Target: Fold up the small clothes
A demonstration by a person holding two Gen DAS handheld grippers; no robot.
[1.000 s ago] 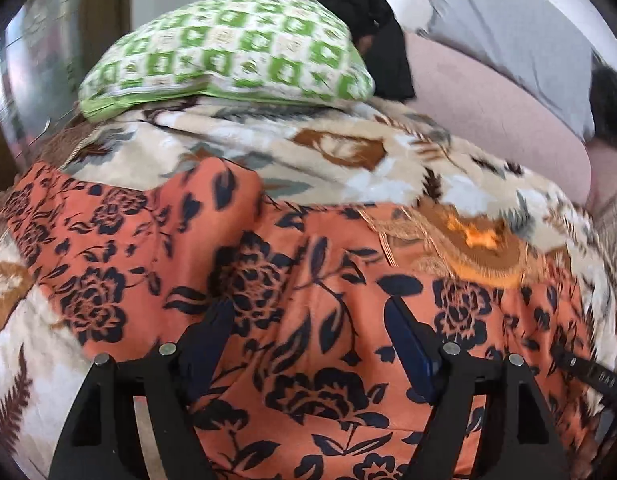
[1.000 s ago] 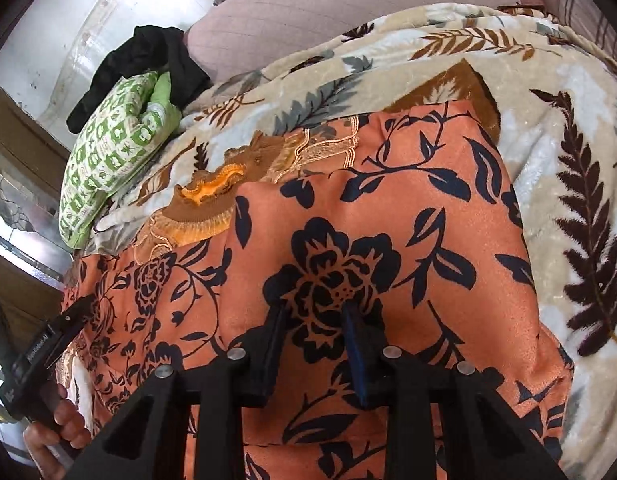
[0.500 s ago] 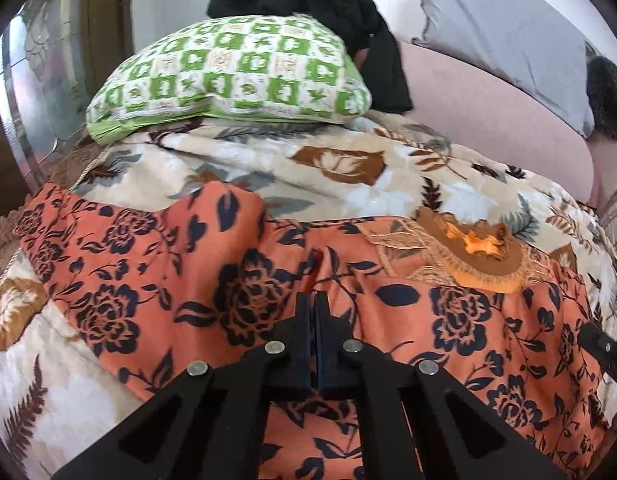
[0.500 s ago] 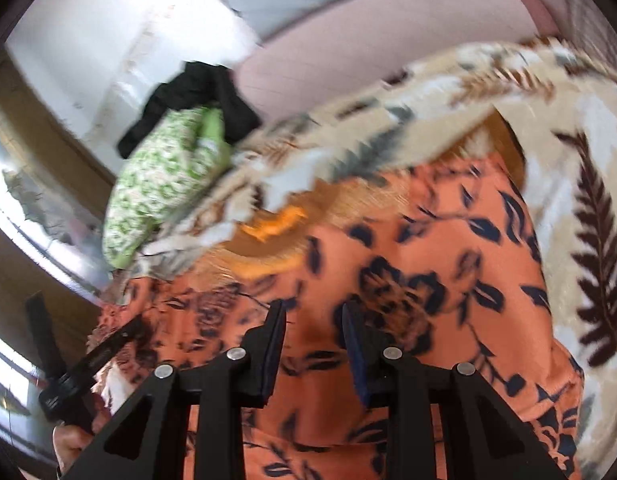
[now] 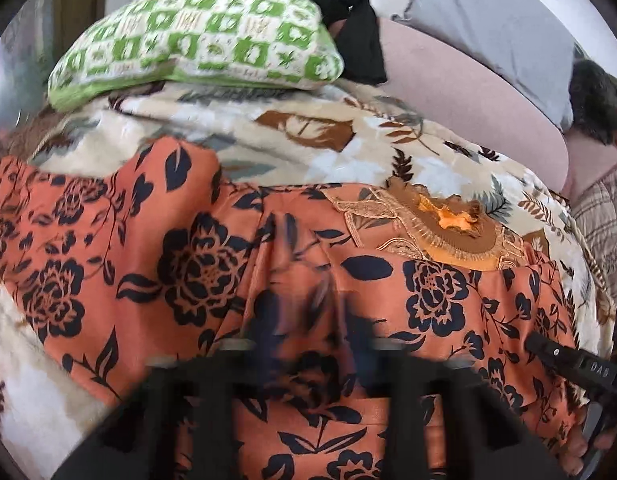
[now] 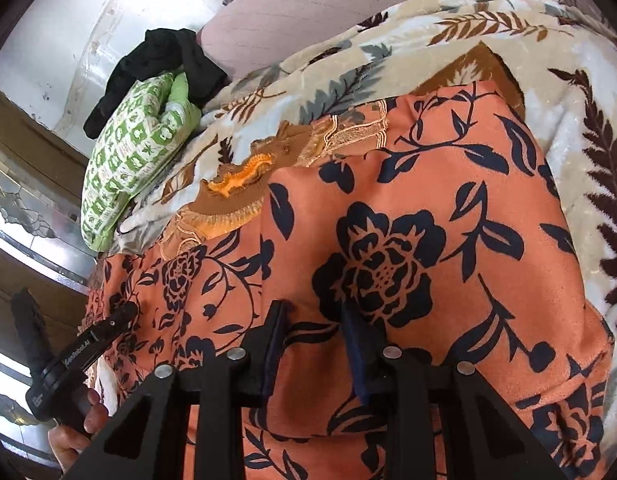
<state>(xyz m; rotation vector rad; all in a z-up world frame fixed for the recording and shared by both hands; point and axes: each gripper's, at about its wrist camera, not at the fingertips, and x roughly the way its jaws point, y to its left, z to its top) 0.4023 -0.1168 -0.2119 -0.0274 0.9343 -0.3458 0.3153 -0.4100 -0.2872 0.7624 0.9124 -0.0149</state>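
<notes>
Leaf-patterned cream blanket [image 6: 508, 32] covers the bed, with a green-checked pillow [image 5: 204, 36] and a black garment [image 6: 164, 56] at its far end against the whitish wall. Spread flat across the blanket lies the orange floral garment [image 6: 388, 216], its embroidered brown neckline [image 5: 448, 232] toward the pillow and bare blanket showing past its edges. The right tongs [image 6: 314, 344] are released, a gap between their fingers over the cloth; the left tongs [image 5: 308, 360] are motion-blurred, so I cannot tell their state, though their handle reads "GenRobot.AI".
</notes>
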